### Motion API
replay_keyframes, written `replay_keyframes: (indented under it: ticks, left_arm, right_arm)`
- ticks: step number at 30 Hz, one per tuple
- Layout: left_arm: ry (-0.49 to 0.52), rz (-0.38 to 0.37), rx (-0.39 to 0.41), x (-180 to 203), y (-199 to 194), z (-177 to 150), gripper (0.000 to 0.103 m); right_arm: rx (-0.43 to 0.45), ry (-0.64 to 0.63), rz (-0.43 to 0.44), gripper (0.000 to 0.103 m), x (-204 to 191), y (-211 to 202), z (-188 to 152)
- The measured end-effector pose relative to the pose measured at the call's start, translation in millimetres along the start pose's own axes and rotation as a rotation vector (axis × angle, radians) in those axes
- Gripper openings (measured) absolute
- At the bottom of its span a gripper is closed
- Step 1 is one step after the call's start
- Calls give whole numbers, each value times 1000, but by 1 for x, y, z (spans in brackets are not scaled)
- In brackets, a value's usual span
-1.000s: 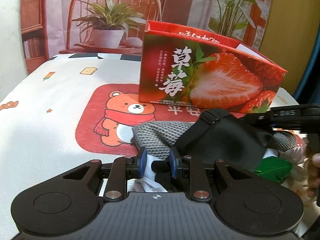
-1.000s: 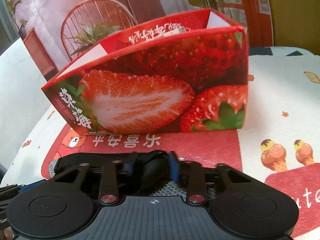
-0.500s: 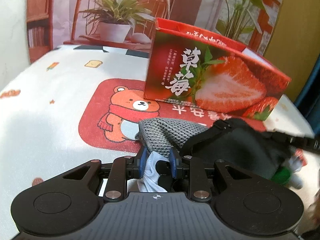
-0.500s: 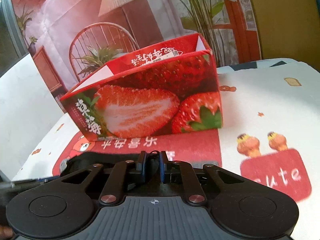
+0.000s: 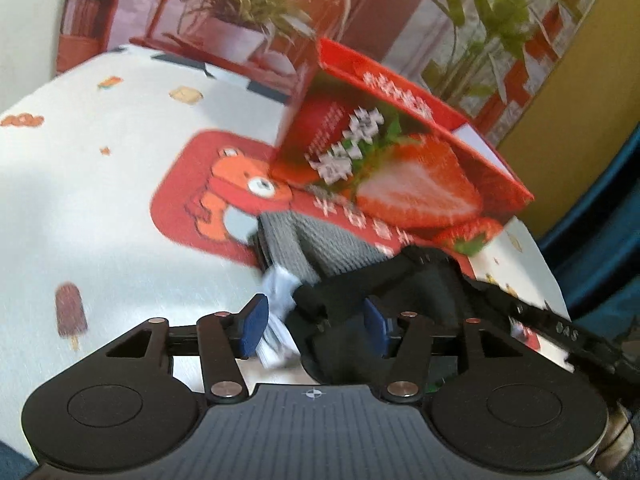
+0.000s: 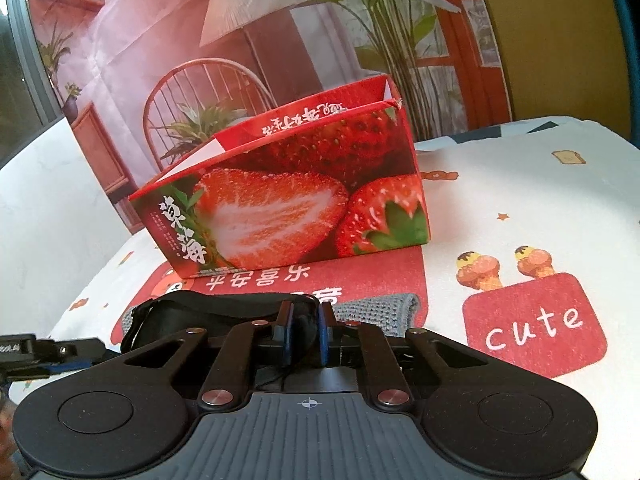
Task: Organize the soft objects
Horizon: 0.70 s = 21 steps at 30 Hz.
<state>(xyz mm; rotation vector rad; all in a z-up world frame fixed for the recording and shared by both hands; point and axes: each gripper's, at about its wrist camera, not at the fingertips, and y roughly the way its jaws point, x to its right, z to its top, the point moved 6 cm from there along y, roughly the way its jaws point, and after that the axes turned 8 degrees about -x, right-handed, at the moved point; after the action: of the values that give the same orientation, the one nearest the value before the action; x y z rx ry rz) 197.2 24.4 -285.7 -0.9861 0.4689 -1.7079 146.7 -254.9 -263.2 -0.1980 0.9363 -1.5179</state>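
Presently noted: black fabric item with a strap (image 6: 224, 308), soft and crumpled, lying on the printed white tablecloth (image 6: 520, 184) in front of the red strawberry-printed cardboard box (image 6: 288, 208); long axis running across the right wrist view, strap looping out at the left end. Partly overlying a grey knitted cloth (image 6: 380, 306), ribbed, spread flat on the red panel of the tablecloth.

Right gripper (image 6: 304, 336): jaws drawn to a narrow gap, blue pads pinching a fold of the black fabric item (image 5: 400, 292) near its right end. Left gripper (image 5: 316, 322): jaws just been opening, now about half wide, blue pads clear of any pressing contact; white cloth piece (image 5: 280, 300) and an edge of the black fabric lying between them, neither gripped. Left wrist view blurred; finer detail of the white piece not determinable.

Grey knitted cloth (image 5: 312, 244) pointing away toward the box (image 5: 400, 160), its far edge close to the box foot. Box upright, top open, standing beyond the soft items. Right gripper's body (image 5: 560, 332) visible at the right edge of the left wrist view.
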Motion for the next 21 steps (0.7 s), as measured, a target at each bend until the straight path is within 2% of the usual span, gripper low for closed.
replay_keyframes:
  ticks: [7,14,18,19,21]
  left_arm:
    - [67,34,-48,8,12,-13,55]
    - [97,33,-51,7,18,-16,55]
    - [145,58,-44,12,22,-19,55]
    - [150,65,-41,13,22,-20,53]
    - [151,88,-34,11,22,-20,36]
  right_arm:
    - [8,9,10,12,1,-2,-2]
    - [1,16,17,12,1,0,-4]
    - [-3,21,24,12,0,1,-5]
    - [-3,23,25,13,1,1,-5]
    - [-4,28,29,14,2,1,-6]
